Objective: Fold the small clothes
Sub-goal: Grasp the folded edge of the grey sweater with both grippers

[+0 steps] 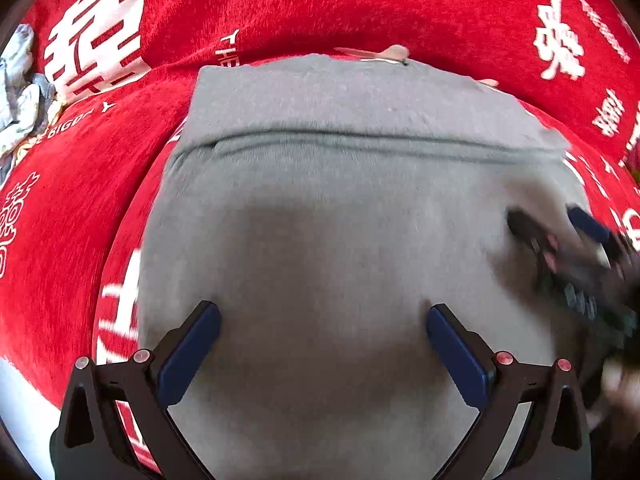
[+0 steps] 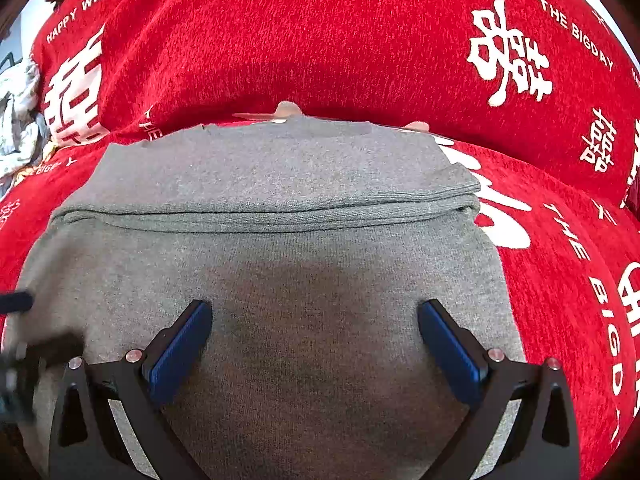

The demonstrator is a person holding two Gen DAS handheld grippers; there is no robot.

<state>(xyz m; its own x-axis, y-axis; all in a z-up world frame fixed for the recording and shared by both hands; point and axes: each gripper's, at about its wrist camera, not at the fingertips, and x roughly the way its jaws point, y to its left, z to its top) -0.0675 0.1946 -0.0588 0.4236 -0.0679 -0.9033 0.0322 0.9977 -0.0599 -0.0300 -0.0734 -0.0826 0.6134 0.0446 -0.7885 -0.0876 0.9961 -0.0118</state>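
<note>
surface: red cloth (image 2: 320,40), fuzzy, white characters and lettering; far left: crumpled pale fabric (image 1: 20,92); light: bright, even; walls, floor: unseen

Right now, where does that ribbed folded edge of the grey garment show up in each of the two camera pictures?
Left wrist view: the ribbed folded edge runs across the grey garment above the middle, beyond the open left gripper.
Right wrist view: the same edge crosses near mid-height, ending at right by the red cloth.
Shared landmark: the crumpled pale fabric at the left edge.
</note>
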